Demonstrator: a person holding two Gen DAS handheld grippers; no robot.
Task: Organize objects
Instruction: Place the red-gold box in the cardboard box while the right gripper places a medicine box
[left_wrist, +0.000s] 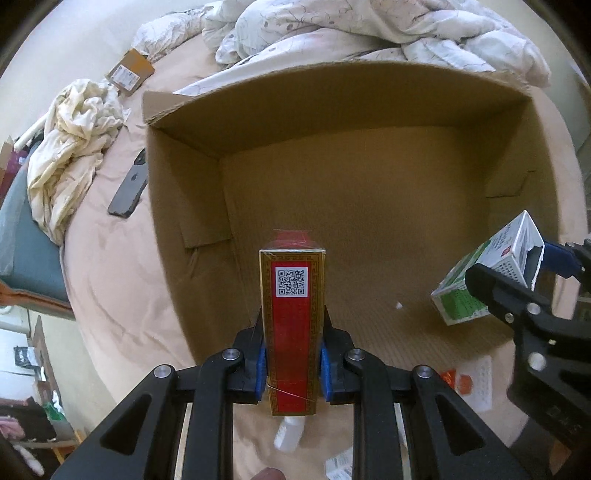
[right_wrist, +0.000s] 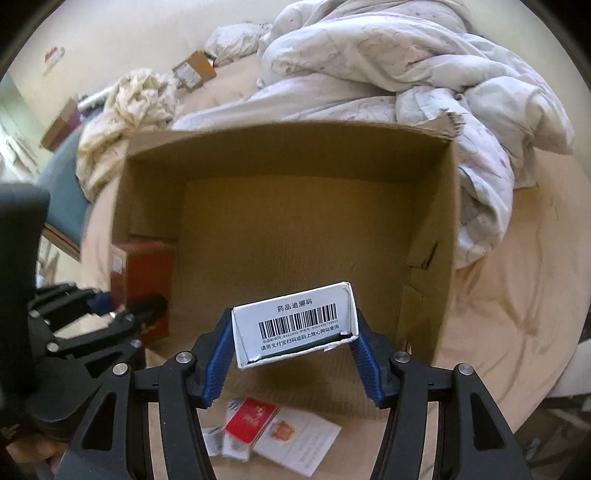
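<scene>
A large open cardboard box (left_wrist: 369, 122) lies on the bed; it also shows in the right wrist view (right_wrist: 295, 147). My left gripper (left_wrist: 291, 354) is shut on a tall red and gold carton (left_wrist: 291, 325) with a QR code, held over the box's near left part. The carton shows blurred in the right wrist view (right_wrist: 147, 273). My right gripper (right_wrist: 295, 347) is shut on a white medicine carton (right_wrist: 295, 325) with a barcode and a torn end, held over the box's near edge. In the left wrist view that carton (left_wrist: 480, 280) shows white and green at the right.
A crumpled duvet (right_wrist: 388, 66) lies behind and right of the box. A phone (left_wrist: 129, 188), a cream cloth (left_wrist: 70, 140) and a small brown parcel (left_wrist: 129, 72) lie left. Loose packets and a leaflet (right_wrist: 295, 439), and a small white bottle (left_wrist: 288, 435), lie on the bed below the grippers.
</scene>
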